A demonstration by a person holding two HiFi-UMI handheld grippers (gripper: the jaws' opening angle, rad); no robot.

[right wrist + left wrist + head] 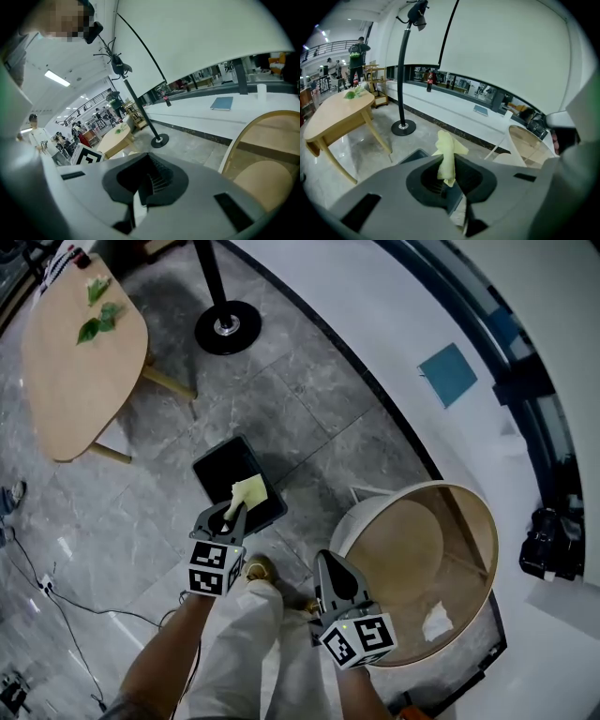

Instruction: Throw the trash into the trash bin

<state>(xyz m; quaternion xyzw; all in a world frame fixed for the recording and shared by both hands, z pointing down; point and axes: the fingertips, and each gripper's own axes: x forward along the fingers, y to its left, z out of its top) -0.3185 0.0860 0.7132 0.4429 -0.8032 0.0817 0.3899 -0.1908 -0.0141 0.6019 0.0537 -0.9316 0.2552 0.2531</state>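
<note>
Two containers stand on the grey floor. By size: the wooden table (80,381) at upper left carries green leaves (98,320). The round tub (487,521), white outside and wood-lined inside, sits at right with a white crumpled scrap (436,622) on its bottom. The black rectangular bin (217,468) sits at centre, and its inside reads only as dark. A black stand base (227,327) lies beyond it. The left gripper (232,512) has its jaws narrow and pinched on a pale yellow wad (248,491), which in the head view lies over the bin's near-right part. The right gripper (331,561), just beside the tub's rim, has its jaws closed on each other.
</note>
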